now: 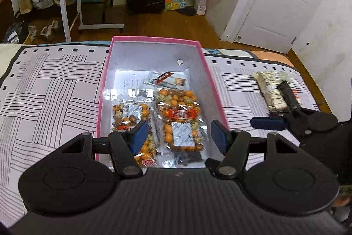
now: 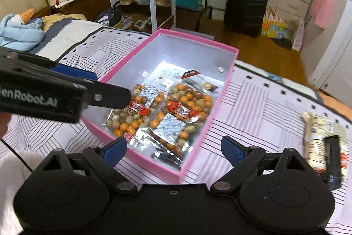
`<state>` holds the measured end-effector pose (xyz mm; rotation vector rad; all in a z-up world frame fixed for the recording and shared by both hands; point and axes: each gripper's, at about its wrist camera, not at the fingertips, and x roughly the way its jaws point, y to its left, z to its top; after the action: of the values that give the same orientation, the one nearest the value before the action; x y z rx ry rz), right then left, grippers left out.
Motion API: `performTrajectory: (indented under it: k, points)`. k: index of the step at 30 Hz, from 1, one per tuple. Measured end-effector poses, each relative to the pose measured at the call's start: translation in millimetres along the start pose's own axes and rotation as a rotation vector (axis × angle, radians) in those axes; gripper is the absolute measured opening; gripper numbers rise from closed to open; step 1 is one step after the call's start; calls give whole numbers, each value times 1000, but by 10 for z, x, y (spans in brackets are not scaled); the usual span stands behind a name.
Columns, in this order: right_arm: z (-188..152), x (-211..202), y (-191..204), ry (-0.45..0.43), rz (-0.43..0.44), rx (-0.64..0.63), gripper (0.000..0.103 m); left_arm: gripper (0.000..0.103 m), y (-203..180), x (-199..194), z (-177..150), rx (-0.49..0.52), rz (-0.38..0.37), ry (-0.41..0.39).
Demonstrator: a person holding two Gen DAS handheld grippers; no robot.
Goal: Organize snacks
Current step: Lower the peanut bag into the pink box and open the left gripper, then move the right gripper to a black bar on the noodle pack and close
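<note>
Two clear plastic bags of orange and speckled coated nuts, the left one and the right one, lie side by side on the floor of an open pink-walled cardboard box with a white inside. Beyond them in the box sits a silver foil snack packet on a printed sheet. The box rests on a white bed cover with black line pattern. To the box's right, well apart from it on the cover, lies a cream-coloured wrapped snack pack with a dark band.

The left tongs hover over the near end of the box, jaws partly apart, nothing between the blue pads. The right tongs stand wide and empty above the box's near wall, with the cream pack off to their right.
</note>
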<state>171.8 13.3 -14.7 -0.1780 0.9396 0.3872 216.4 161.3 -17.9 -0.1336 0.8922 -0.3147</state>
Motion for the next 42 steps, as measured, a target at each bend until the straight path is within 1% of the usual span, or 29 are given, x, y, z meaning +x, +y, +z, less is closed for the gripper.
performTrajectory:
  k: [4, 7, 10, 13, 17, 19, 21, 25, 28, 30, 31, 33, 35, 36, 38, 40, 42]
  points:
    - [-108, -329, -108, -56, -18, -20, 94, 62, -172, -219, -44, 29, -5, -5]
    - [-213, -631, -267, -124, -17, -40, 95, 62, -346, -391, -70, 64, -11, -18]
    - [-316, -936, -534, -208, -27, -33, 95, 62, -546, -543, -78, 99, -40, -33]
    - [-408, -1185, -870, -269, -67, -13, 95, 63, -782, -642, -89, 134, -66, -46]
    - [-493, -1344, -1350, -283, -100, 53, 95, 66, -1092, -634, -95, 172, -111, -51]
    - [-522, -1392, -1628, -275, -81, 111, 95, 69, -1260, -571, -96, 194, -130, -51]
    - [-552, -1403, -1842, -278, -60, 161, 95, 69, -1409, -468, -109, 209, -146, -43]
    - [-574, -1295, -2171, -265, -46, 243, 94, 69, -1682, -196, -137, 211, -184, -10]
    - [-600, -1150, -2278, -262, -77, 223, 92, 70, -1821, 34, -141, 194, -215, 8]
    - [-623, -961, -2382, -262, -104, 217, 85, 70, -1904, 211, -143, 175, -229, 23]
    - [-664, -879, -2454, -261, -104, 230, 83, 70, -1948, 314, -157, 163, -234, 32]
    - [-771, -663, -2582, -235, -85, 249, 74, 70, -2012, 514, -176, 146, -237, 55]
    - [-899, -523, -2684, -202, -92, 222, 71, 70, -2065, 738, -185, 131, -246, 80]
    - [-970, -419, -2728, -171, -111, 200, 71, 68, -2088, 868, -182, 119, -249, 93]
    - [-1080, -269, -2809, -126, -144, 154, 71, 68, -2103, 1092, -153, 88, -254, 106]
    - [-1137, -141, -2855, -110, -179, 127, 71, 66, -2118, 1330, -117, 45, -264, 110]
    - [-1134, -12, -2899, -110, -160, 96, 72, 65, -2138, 1565, -91, 2, -282, 112]
